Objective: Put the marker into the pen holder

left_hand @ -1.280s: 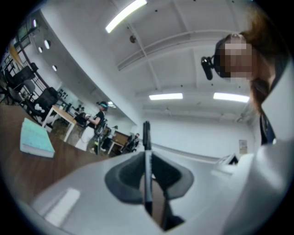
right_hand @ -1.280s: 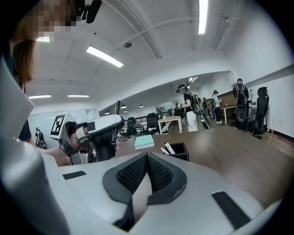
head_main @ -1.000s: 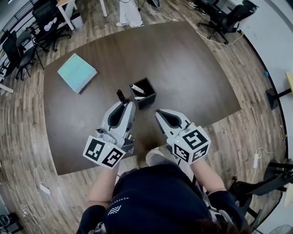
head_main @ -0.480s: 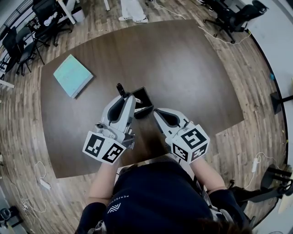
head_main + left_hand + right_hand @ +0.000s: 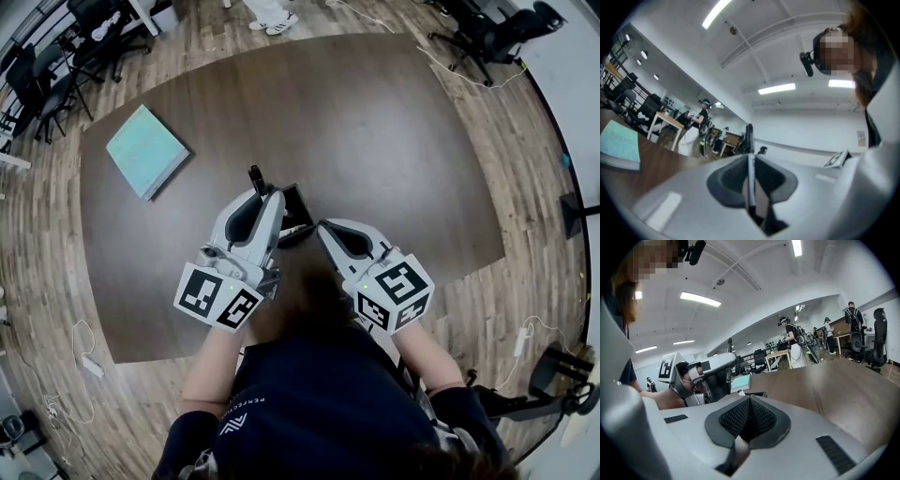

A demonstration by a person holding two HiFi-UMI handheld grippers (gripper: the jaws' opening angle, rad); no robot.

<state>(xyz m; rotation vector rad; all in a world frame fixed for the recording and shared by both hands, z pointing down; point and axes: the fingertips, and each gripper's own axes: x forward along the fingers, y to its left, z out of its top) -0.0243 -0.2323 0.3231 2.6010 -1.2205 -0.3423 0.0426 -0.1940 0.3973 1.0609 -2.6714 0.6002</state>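
I've brought my left gripper point(image 5: 267, 195), clamped on the marker point(image 5: 255, 177), just beside the pen holder point(image 5: 298, 201), with my right gripper point(image 5: 324, 229) closed and empty, so the drop looks near.

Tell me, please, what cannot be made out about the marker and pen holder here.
1. Pen holder contents: head view, mostly covered by the left tool and right tool.
2. Marker lower part: head and left gripper views, buried in the left tool's shut jaws.
3. Marker's end, capped or not: too small, blurred.

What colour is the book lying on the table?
The book is light teal, seen best in the head view.
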